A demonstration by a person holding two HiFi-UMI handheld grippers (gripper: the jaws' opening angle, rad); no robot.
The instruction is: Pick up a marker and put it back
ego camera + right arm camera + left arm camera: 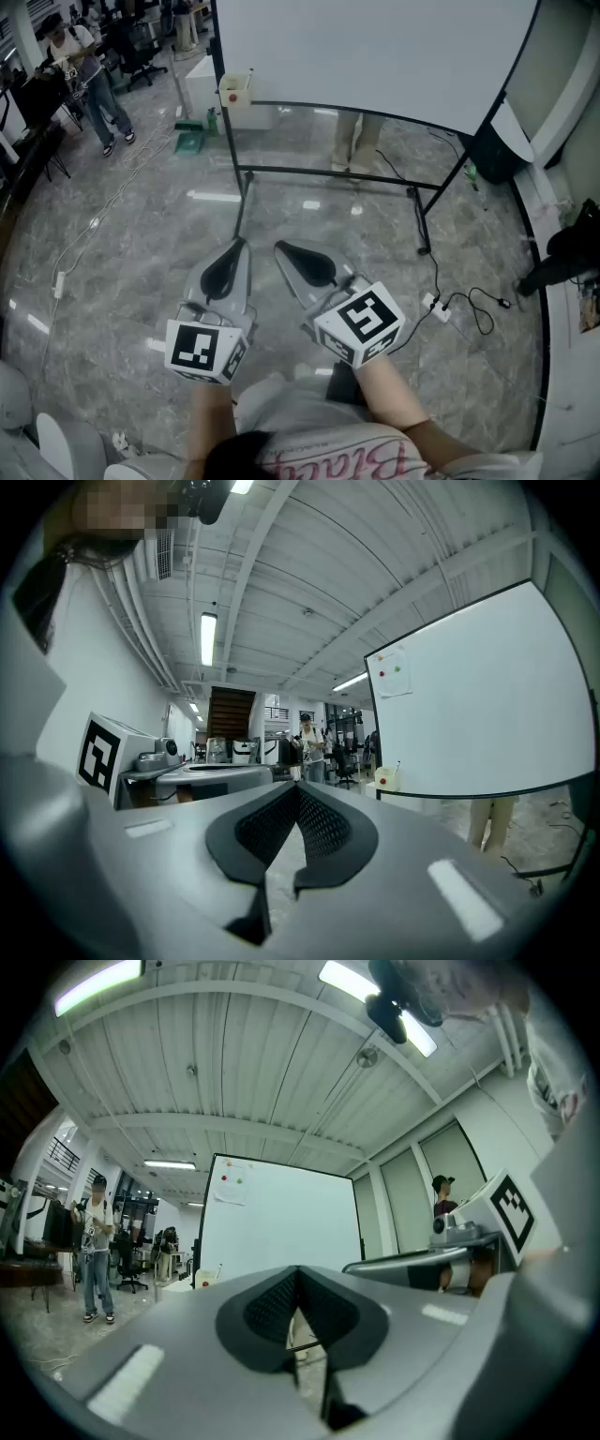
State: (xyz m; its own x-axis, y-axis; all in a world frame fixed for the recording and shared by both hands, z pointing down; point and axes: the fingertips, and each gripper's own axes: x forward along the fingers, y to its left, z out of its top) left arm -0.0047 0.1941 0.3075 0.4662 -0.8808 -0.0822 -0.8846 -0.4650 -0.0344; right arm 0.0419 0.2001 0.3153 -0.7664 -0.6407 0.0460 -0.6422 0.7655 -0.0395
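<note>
A whiteboard (375, 47) on a black wheeled stand fills the upper part of the head view. A small cream holder box (235, 91) hangs at its lower left corner, with a thin marker (397, 764) sticking up from it. The same holder box (207, 1279) shows small in the left gripper view. My left gripper (233, 251) and right gripper (285, 249) hover side by side over the marble floor, well short of the board. Both are shut with nothing between the pads. In each gripper view the black pads (281, 1302) (314, 822) meet at the tip.
A person's legs (354, 139) stand behind the board. Another person (86, 67) stands at the far left among office chairs. A power strip (437, 307) and cables lie on the floor to the right. White seats (23, 412) are at lower left.
</note>
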